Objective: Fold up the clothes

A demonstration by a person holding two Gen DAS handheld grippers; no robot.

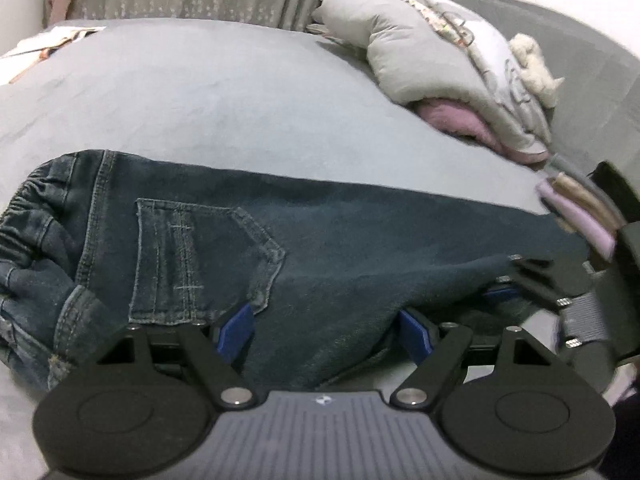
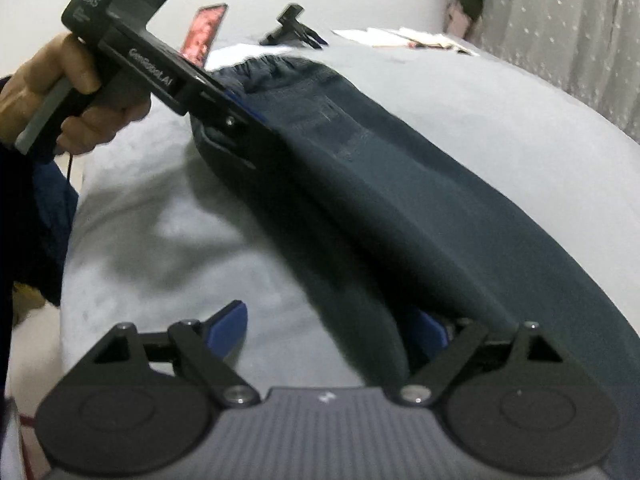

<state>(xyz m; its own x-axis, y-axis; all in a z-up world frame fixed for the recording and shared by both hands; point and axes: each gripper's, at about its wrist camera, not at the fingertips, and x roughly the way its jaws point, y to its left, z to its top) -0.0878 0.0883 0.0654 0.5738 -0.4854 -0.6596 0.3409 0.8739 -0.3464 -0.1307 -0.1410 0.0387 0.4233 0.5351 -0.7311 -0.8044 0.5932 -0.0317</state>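
Left gripper: spread wide, blue pads well apart, with the near edge of the jeans lying across the gap between them. The left pad sits under the pocket corner, the right pad tucked in a fold of denim. It is not clamped on the cloth.
Right gripper: also wide. One blue pad stands bare over the sheet, the other is half buried under the dark leg fabric, so the denim drapes over that side only.
Hand: wrapped round the left tool's handle, at the bed's near edge by the waistband end.
Jeans: dark blue, laid lengthwise along the near edge of the bed, elastic waistband bunched at the left end, back pocket facing up, legs running off toward the right gripper.
Bed: grey sheet, bare through the middle.
Far right corner: a heap of grey and pink bedding.
Right edge: a small stack of folded pale clothes, just beside the trouser leg.
Far left corner: papers.
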